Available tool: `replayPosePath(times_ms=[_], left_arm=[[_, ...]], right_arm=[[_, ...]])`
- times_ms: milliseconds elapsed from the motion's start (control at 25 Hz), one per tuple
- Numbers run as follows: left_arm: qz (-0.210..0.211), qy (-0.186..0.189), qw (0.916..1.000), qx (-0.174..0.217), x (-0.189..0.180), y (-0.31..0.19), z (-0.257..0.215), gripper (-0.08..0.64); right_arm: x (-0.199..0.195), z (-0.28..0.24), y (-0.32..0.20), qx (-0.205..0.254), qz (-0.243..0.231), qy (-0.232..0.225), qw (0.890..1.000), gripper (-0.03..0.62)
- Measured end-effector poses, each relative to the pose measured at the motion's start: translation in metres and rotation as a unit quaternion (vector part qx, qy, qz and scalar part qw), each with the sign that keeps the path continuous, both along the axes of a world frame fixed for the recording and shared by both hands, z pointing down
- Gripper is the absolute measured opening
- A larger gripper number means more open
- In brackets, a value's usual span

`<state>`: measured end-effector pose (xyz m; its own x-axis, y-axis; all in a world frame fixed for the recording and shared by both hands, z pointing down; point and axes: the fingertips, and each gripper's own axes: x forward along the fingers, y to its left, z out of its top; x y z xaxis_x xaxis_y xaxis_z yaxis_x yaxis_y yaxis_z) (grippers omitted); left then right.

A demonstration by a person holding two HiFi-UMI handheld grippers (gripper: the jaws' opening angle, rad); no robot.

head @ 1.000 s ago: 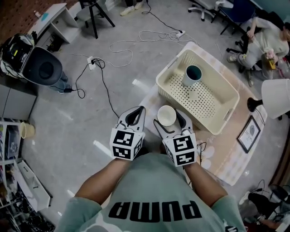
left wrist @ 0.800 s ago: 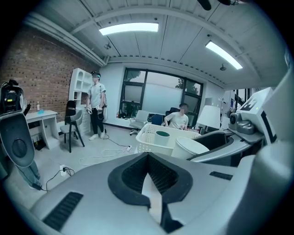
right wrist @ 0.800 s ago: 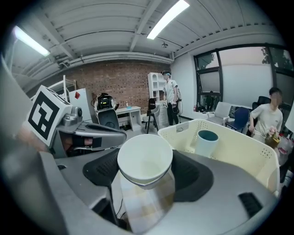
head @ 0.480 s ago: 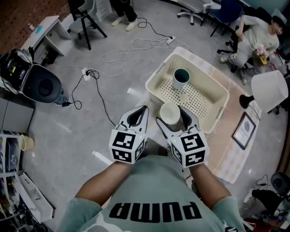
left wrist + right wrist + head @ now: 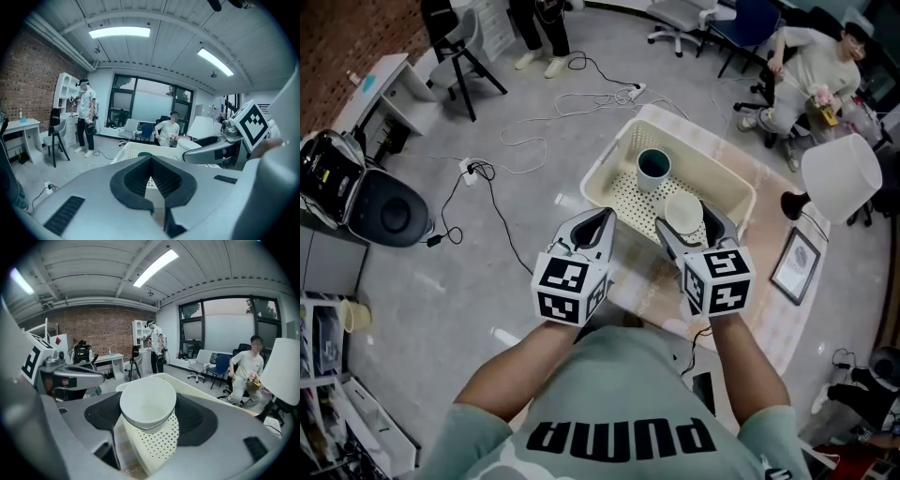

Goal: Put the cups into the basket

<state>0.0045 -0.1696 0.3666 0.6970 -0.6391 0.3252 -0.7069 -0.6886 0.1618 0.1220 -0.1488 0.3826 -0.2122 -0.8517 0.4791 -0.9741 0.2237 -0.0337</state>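
A cream perforated basket (image 5: 606,163) stands on a low table. Inside it, near the far left corner, a teal cup (image 5: 653,167) stands upright. My right gripper (image 5: 686,217) is shut on a white cup (image 5: 683,210), held mouth-up over the basket's near right part. In the right gripper view the white cup (image 5: 146,401) sits between the two jaws of that gripper (image 5: 149,412), with the basket's holed floor (image 5: 157,444) just under it. My left gripper (image 5: 600,225) hangs shut and empty by the basket's near left rim; in its own view the jaws (image 5: 151,159) meet.
A white lamp shade (image 5: 839,178) and a framed picture (image 5: 794,265) stand on the table (image 5: 649,281) right of the basket. A seated person (image 5: 806,61) and office chairs are beyond. Cables (image 5: 572,103) trail on the floor; a black bin (image 5: 382,211) stands at the left.
My right gripper has carried the white cup forward, from in front of the basket's near rim to over the basket's inside. The left gripper has moved forward alongside, still shut.
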Motion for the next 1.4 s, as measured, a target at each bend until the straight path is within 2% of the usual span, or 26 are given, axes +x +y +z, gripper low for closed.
replayPosePath(times_ms=[320,640,1080,1400], left_arm=[[0.020,-0.011,0.9997,-0.001,0.029,-0.016,-0.002,0.002],[0.033,-0.027,0.9989,-0.020,0.054,-0.033,0.015,0.002],[0.040,-0.036,0.9975,-0.045,0.065,-0.057,0.026,0.002],[0.038,-0.035,0.9969,-0.060,0.068,-0.069,0.034,0.002]], right_arm=[[0.038,0.023,-0.023,-0.020,0.036,0.017,0.999,0.353],[0.057,0.055,-0.044,-0.039,0.051,0.019,0.998,0.353],[0.081,0.087,-0.078,-0.064,0.082,0.014,0.994,0.353],[0.089,0.112,-0.089,-0.090,0.084,0.022,0.992,0.354]])
